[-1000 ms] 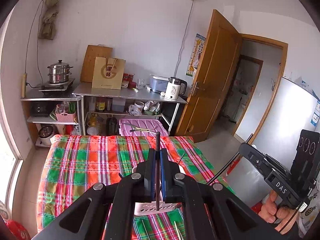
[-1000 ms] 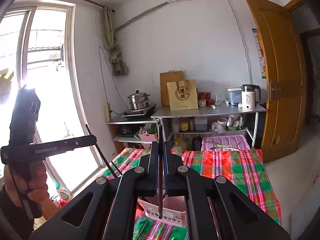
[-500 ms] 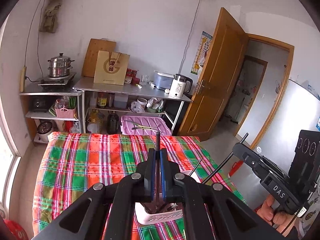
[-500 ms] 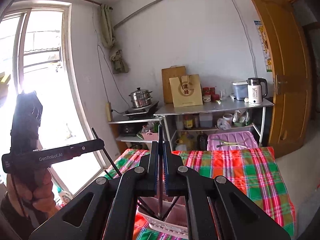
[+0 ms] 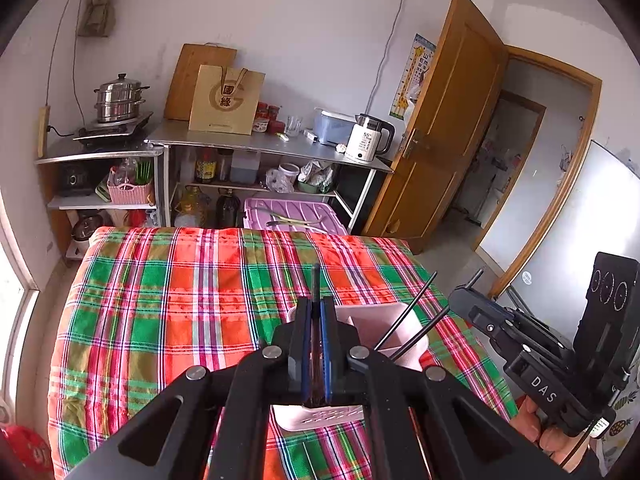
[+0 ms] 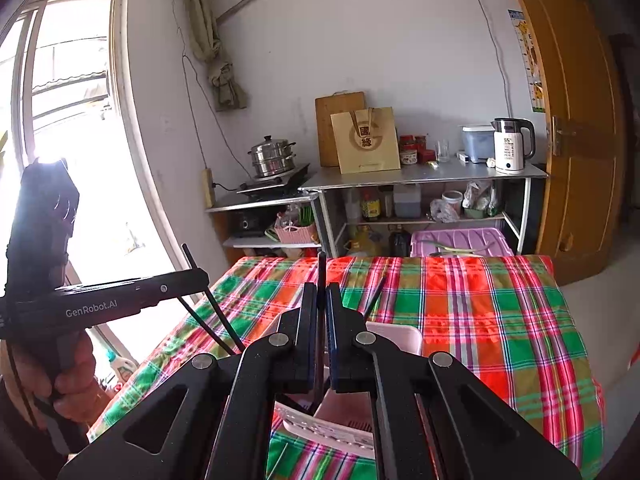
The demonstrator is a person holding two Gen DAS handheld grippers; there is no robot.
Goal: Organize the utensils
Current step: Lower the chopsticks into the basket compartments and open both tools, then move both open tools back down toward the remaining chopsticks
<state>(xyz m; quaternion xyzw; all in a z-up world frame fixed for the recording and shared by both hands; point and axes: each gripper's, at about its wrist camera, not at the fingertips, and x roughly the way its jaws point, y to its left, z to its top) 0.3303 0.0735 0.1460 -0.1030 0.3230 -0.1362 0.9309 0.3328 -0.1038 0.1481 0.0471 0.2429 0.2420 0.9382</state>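
My left gripper [image 5: 316, 307] is shut on a dark chopstick [image 5: 316, 280] that stands upright between its pads. Just beyond and below it sits a pale pink utensil holder [image 5: 384, 320] with two dark chopsticks [image 5: 406, 314] leaning out to the right. My right gripper [image 6: 321, 291] is shut on another dark chopstick [image 6: 321, 268], also upright, over the same holder [image 6: 396, 340]. Each gripper shows in the other's view, the right gripper [image 5: 520, 344] at the right and the left gripper [image 6: 120, 300] at the left, each held by a hand. The chopsticks' lower ends are hidden behind the jaws.
The holder stands on a table with a red and green plaid cloth [image 5: 160, 300]. Behind it are metal shelves [image 5: 260, 142] with a kettle, a steamer pot and a paper bag, and a purple bin [image 5: 296, 216]. A wooden door [image 5: 448, 120] is at the right, a window [image 6: 60, 120] at the left.
Both grippers have come down toward the holder with their chopsticks still gripped. The holder now looks larger and closer under the jaws.
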